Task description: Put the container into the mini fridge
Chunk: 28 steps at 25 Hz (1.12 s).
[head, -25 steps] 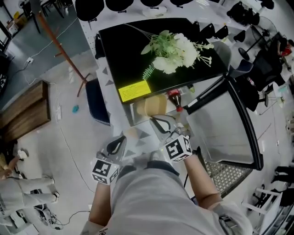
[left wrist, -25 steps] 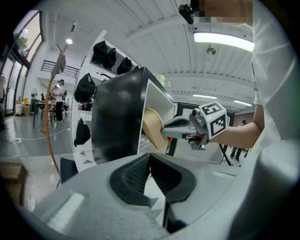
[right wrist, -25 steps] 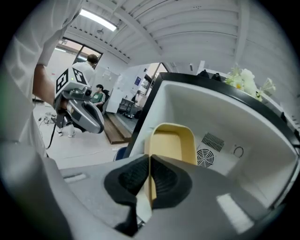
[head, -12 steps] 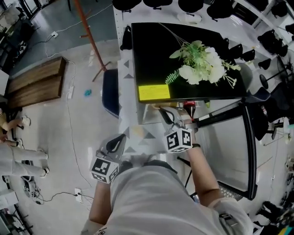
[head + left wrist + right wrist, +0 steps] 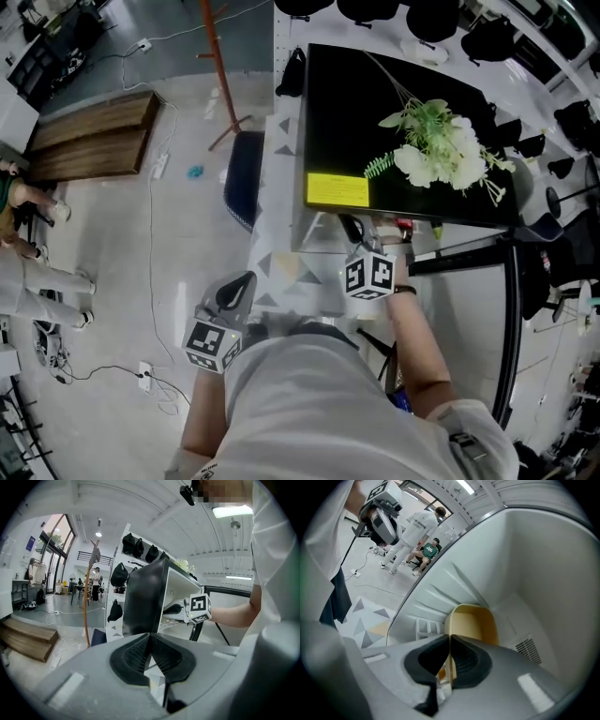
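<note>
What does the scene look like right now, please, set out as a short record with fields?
Fridge: black, with its door open
Container: pale yellow, inside the fridge's white cavity
Right gripper: shut on the container's wall, reaching into the fridge
Left gripper: shut, empty, outside the fridge
On top of the fridge: white flowers, yellow sticker

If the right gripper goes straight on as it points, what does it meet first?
Probably the white inner wall of the fridge, past the container that the right gripper is shut on; the container would touch before the jaws. Depth unclear.
</note>
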### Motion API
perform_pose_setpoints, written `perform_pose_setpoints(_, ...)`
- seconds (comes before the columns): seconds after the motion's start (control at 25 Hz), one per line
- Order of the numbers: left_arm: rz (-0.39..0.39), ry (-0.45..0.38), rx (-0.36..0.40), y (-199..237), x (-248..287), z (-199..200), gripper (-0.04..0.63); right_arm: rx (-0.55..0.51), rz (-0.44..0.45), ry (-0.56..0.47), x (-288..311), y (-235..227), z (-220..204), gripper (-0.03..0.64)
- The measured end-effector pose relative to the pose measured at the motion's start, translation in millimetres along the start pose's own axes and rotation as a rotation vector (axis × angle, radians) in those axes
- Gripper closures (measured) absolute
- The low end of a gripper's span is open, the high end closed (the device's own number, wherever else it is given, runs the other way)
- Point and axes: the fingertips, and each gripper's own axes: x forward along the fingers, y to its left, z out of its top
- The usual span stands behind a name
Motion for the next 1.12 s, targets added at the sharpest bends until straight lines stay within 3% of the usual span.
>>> perform_pose_setpoints(0.64,0.052,-0.007,-0.032,1,-7,-6,0.586,-0.027,0.034,0.024,16,-1,-6,0.576)
perform_pose_setpoints(1.12,0.020,-0.005,-0.022,2,-11,-6,0.586,0.004,-0.003,0.030,9,-3,-1,0.545)
